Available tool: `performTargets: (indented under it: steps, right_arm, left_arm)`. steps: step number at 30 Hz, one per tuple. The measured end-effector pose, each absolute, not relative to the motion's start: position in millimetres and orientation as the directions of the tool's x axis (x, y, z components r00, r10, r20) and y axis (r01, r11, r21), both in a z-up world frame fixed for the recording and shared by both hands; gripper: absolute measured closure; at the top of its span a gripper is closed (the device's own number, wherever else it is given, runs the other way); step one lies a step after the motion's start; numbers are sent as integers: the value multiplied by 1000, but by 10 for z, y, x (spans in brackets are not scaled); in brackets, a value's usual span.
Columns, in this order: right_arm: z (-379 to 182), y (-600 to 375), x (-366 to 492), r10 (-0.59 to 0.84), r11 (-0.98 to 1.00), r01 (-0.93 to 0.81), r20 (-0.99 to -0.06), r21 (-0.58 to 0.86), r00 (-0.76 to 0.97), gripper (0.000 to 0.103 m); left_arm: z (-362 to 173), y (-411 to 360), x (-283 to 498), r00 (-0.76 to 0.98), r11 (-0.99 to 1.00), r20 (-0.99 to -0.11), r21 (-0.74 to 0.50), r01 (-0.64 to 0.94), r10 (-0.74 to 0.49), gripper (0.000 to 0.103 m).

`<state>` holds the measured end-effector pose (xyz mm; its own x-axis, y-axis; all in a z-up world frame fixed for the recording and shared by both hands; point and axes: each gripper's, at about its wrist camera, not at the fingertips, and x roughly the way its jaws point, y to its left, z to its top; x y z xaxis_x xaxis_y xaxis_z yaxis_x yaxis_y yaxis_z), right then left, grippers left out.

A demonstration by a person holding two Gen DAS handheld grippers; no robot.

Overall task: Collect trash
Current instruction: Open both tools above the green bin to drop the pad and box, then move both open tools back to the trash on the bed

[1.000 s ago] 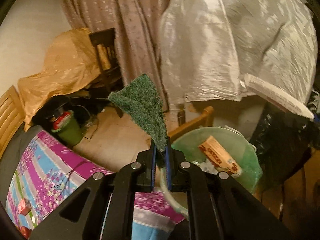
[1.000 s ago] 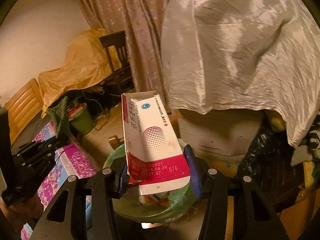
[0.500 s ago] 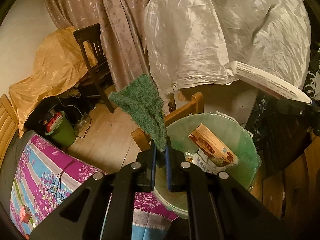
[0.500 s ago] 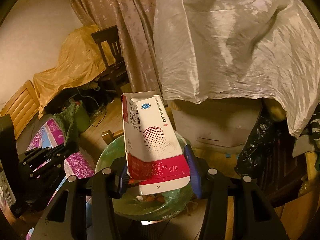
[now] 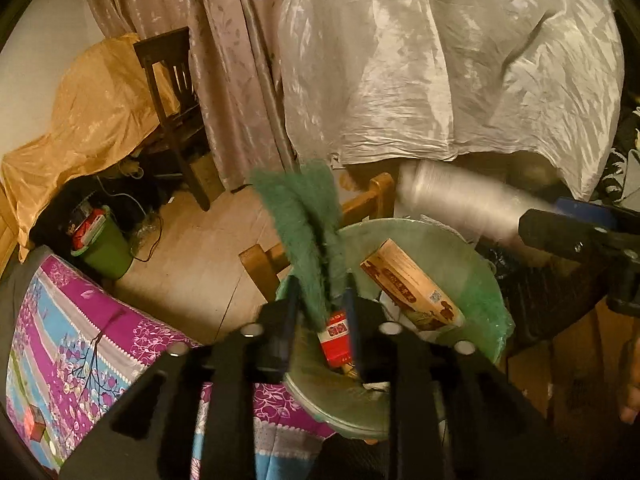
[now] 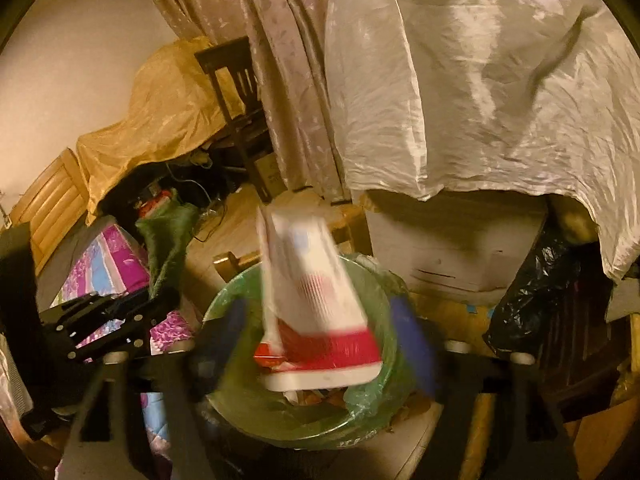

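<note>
- Opened since a second ago: both grippers, jaws spread over bin.
- Left gripper released; green pad blurred, loose between jaws, above bin's left rim.
- Right gripper released; box blurred, loose above bin mouth.
- Brown carton inside bin.

dim warm yellow light | sheen on white plastic sheet | motion blur on white-and-red carton and green scouring pad | fisheye bending, black corners
</note>
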<state>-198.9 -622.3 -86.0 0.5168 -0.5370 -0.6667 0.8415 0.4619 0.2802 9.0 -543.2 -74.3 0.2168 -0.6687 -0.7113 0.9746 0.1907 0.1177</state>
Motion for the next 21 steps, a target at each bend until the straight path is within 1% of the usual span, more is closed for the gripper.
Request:
performTargets:
  steps: [2, 7, 12, 16, 18, 20, 21]
  right_arm:
    - [-892, -6245, -2013, -530, 455, 839, -667, 297, 524, 23]
    - [-926, -6274, -2113, -541, 426, 848, -663, 315, 517, 23]
    - [-895, -6195, -2150, -563, 430, 842, -633, 325, 532, 23]
    - [-823, -6059, -2129, -610, 441, 845, -590, 301, 529, 23]
    - [-778, -5970, -2096, -640, 447, 847, -559, 287, 527, 23]
    - [-739, -5852, -2043, -669, 454, 847, -523, 276, 528, 23]
    - [-721, -5795, -2017, -681, 457, 848, -508, 267, 527, 23]
  left_arm:
    - [-749, -5417, 107, 204, 188, -711, 102, 977, -673, 70]
    - [-771, -5384, 128, 212, 205, -713, 98, 974, -668, 70]
    - [-801, -5325, 138, 237, 235, -714, 104, 966, -659, 70]
    - [-749, -5139, 184, 314, 310, -666, 130, 942, -677, 70]
    - [-734, -5036, 232, 357, 354, -642, 139, 925, -679, 65]
    - [-727, -4916, 281, 409, 400, -614, 162, 902, -675, 63]
    - [-728, -4833, 308, 439, 426, -596, 173, 888, -673, 61]
